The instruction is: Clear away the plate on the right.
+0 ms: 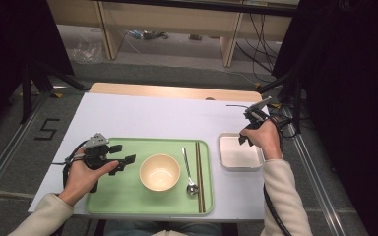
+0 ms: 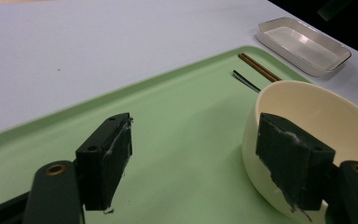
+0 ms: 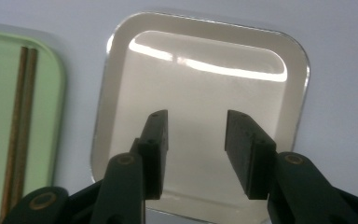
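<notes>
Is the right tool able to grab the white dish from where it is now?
Probably yes. The right tool hangs right above the white dish with its jaws apart and nothing between them. The dish sits alone on the table, beside the green tray, so nothing blocks its rim.

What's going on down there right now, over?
Right tongs open above shallow white rectangular dish. Left tongs open, beside round cream bowl on green tray. Nothing held, nothing blocking.

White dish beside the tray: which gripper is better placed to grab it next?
Right. The right gripper hovers over the white dish, jaws open; the left gripper is across the green tray by the bowl.
</notes>
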A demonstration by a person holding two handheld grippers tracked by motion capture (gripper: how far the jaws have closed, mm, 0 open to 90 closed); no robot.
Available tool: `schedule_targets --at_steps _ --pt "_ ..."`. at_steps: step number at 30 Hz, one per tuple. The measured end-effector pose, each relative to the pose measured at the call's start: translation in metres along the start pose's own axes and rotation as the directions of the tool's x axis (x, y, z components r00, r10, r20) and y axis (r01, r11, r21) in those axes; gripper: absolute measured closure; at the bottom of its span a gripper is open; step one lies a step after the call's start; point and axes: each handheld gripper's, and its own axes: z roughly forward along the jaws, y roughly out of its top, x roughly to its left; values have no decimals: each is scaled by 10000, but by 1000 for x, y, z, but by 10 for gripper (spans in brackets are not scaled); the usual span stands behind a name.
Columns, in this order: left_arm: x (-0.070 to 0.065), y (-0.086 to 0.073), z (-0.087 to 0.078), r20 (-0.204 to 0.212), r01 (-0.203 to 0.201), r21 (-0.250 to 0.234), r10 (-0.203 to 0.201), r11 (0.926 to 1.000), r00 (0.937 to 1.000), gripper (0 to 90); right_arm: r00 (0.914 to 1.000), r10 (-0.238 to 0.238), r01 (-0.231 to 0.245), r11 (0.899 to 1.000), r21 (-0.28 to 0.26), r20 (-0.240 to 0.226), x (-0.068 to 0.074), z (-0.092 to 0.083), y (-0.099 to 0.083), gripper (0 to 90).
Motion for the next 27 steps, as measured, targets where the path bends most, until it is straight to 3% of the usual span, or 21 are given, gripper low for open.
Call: schedule_targets --at_steps 4,5,6,8,9,10,11,12,14,16,17,18,19,20,21,22,23,24,25,26,27 --pt "1 -1 0 -21 49 75 -49 10000 10000 267 9995 100 -106 9998 191 313 -6 0 -2 638" --pt "1 -1 1 -34 112 74 -111 9999 9999 266 9980 434 -447 9986 277 456 -6 1 -2 647" --pt "2 -2 1 -23 79 60 -78 10000 10000 267 9990 -19 9 9997 225 454 -12 2 -2 651" --pt "2 -2 1 -35 146 52 -146 9999 9999 266 9984 139 -156 9994 304 541 -16 5 -2 659" --pt "2 -2 1 -33 124 99 -124 9999 9999 266 9978 -62 47 9997 219 657 -19 7 -1 659" --pt "3 -2 1 -67 103 120 -102 9999 9999 266 9976 264 -286 9990 347 636 -20 7 -2 658" --pt "3 -2 1 -82 91 156 -90 9998 9999 266 9982 -165 150 9995 263 574 -25 8 -2 658" --pt "3 -2 2 -62 89 180 -88 9998 9999 266 9971 339 -364 9987 352 683 -23 9 -2 658" --pt "3 -2 2 -48 165 228 -164 9996 9999 266 9965 238 -267 9990 362 804 -30 10 -3 658" --pt "3 -2 3 -52 198 225 -196 9996 9998 266 9943 549 -589 9974 415 919 -38 13 -3 661" --pt "3 -2 2 -55 191 227 -190 9996 9998 266 9943 479 -531 9972 529 954 -42 15 -3 661" --pt "3 -2 2 -70 190 226 -189 9996 9998 266 9870 1186 -1258 9901 626 1088 -41 18 -4 662" --pt "3 -3 2 -53 171 203 -170 9996 9998 266 9922 620 -684 9960 569 1077 -49 22 -4 661" --pt "3 -3 2 -48 168 210 -167 9996 9998 266 9916 436 -531 9957 765 1214 -53 24 -6 661" --pt "3 -2 2 -37 177 227 -176 9996 9998 266 9926 153 -231 9977 637 1206 -57 29 -7 661" --pt "3 -2 2 -14 179 215 -179 9996 9998 266 9894 865 -978 9907 941 1169 -53 29 -6 662" --pt "3 -2 2 -17 162 211 -162 9996 9999 265 9944 482 -574 9936 977 942 -58 34 -7 664" --pt "3 -2 2 -30 132 219 -132 9997 9999 265 9883 1136 -1250 9857 1133 1017 -53 35 -6 668" --pt "3 -2 1 -28 86 234 -85 9997 10000 266 9942 414 -509 9941 961 988 -58 37 -6 671" --pt "3 -2 1 -26 179 232 -179 9996 9998 266 9969 476 -552 9909 1228 634 -60 37 -6 680" --pt "3 -3 2 -28 167 177 -166 9997 9999 266 9944 437 -549 9916 1171 966 -60 39 -7 690"
